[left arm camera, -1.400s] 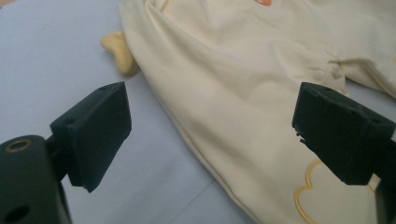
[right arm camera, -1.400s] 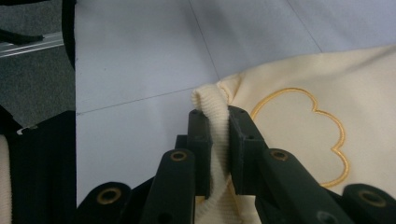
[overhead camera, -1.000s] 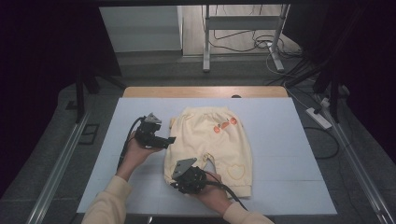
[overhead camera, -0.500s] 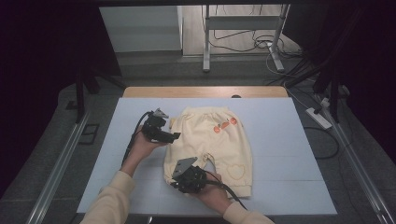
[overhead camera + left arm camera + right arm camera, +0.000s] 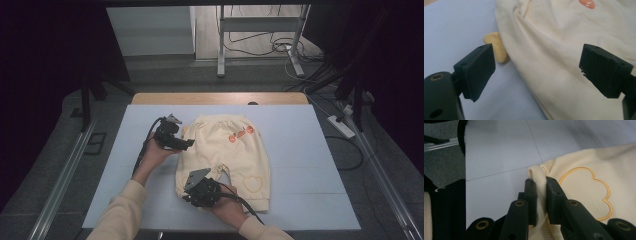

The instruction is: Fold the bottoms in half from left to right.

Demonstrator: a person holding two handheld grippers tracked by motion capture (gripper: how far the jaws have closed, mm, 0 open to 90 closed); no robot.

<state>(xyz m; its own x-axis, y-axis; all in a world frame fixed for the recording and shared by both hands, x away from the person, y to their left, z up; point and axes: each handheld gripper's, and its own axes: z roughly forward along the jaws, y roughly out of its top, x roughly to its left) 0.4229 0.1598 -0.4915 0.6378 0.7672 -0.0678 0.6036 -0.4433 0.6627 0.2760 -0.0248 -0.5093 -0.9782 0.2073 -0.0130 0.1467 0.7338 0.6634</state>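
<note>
- Table (image 5: 310, 165) is carrying cream baby trousers (image 5: 227, 150), lying flat with the long axis running away from the person, waistband far, cuffs near.
- Left gripper (image 5: 187, 143) is hovering with jaws wide apart, straddling the trousers' left edge (image 5: 524, 62); this hand is nearer the waist.
- Right gripper (image 5: 539, 186) is clamping the ribbed cuff (image 5: 537, 173).

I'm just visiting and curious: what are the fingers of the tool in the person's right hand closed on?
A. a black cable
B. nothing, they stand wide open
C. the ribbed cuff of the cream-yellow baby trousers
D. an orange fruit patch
C: in the right gripper view the right gripper has both fingers pressed on the ribbed cuff of the cream-yellow baby trousers.
</note>
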